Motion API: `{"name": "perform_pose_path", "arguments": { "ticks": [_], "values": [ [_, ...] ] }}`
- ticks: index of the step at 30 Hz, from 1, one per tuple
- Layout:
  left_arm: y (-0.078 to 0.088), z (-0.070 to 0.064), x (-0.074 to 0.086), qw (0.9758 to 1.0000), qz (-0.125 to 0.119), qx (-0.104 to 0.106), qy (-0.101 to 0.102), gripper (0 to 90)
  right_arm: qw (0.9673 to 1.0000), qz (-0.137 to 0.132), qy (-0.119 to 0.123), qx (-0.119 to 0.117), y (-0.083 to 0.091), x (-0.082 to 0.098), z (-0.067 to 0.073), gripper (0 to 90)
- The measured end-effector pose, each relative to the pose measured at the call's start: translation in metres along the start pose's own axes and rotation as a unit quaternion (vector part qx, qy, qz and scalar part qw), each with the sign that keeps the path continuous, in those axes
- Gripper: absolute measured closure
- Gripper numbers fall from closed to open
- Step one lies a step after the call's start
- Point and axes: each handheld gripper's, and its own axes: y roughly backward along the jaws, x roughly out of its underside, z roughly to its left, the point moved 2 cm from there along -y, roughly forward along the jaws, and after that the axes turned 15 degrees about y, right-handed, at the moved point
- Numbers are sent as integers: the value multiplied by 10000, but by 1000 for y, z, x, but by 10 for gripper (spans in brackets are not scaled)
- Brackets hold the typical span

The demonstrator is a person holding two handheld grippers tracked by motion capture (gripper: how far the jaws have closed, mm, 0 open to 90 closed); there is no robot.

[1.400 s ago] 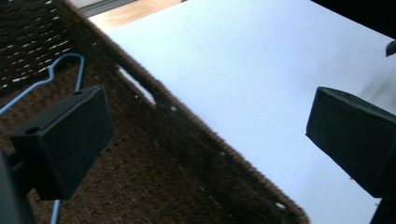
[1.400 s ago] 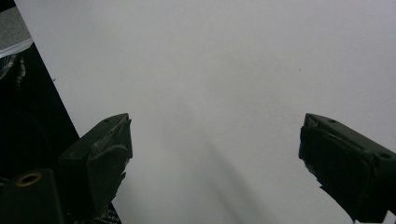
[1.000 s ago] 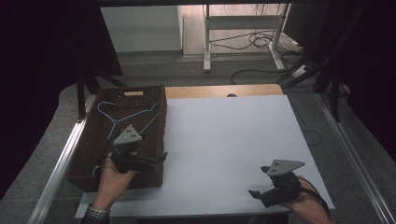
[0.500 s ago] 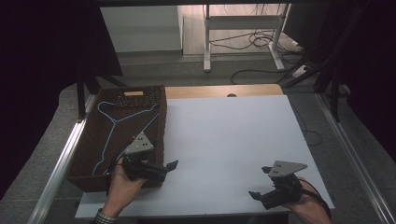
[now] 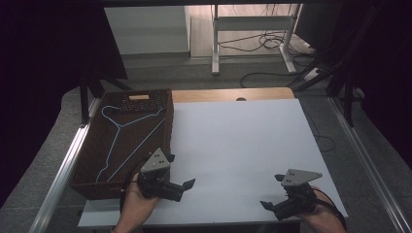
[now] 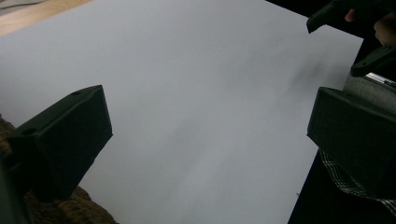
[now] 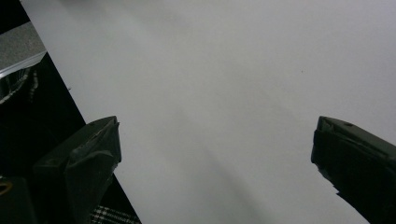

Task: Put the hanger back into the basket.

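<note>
A light blue wire hanger (image 5: pixel 119 127) lies flat inside a brown wicker basket (image 5: pixel 169 121) at the table's left. My left gripper (image 5: pixel 180 171) is just off the basket's near right corner, over the white tabletop (image 5: pixel 243 141), open and empty, jaws pointing right. In the left gripper view, the left gripper (image 6: pixel 205 126) has its jaws spread wide over bare white surface, with the basket's corner (image 6: pixel 74 212) at the bottom left. My right gripper (image 5: pixel 271 191) rests near the front right edge, open and empty, jaws pointing left. In the right gripper view, the right gripper (image 7: pixel 215 149) is likewise wide open over the white top.
A wooden strip (image 5: pixel 233 93) borders the table's far edge. Metal rails (image 5: pixel 63 170) run along both sides of the table. Beyond it stand a white desk frame (image 5: pixel 214 43) and floor cables (image 5: pixel 262 77). The other hand's gripper (image 6: pixel 350 18) shows at the top right of the left gripper view.
My left gripper has moved right and nearer, from above the basket's near end to over the white tabletop beside it. The right gripper has stayed put.
</note>
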Motion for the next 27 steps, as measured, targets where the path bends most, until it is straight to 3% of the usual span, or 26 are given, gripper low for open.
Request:
{"name": "perform_pose_path", "arguments": {
  "ticks": [14, 27],
  "values": [
    [-7, -15, 15, 9999, -27, 88, -86, 2, 9999, -97, -40, 134, 7, 2, 2, 1],
    [-14, -33, 30, 9989, 74, 12, -460, 2, 9993, -183, -6, 321, 12, 6, 4, 0]
  ]
}}
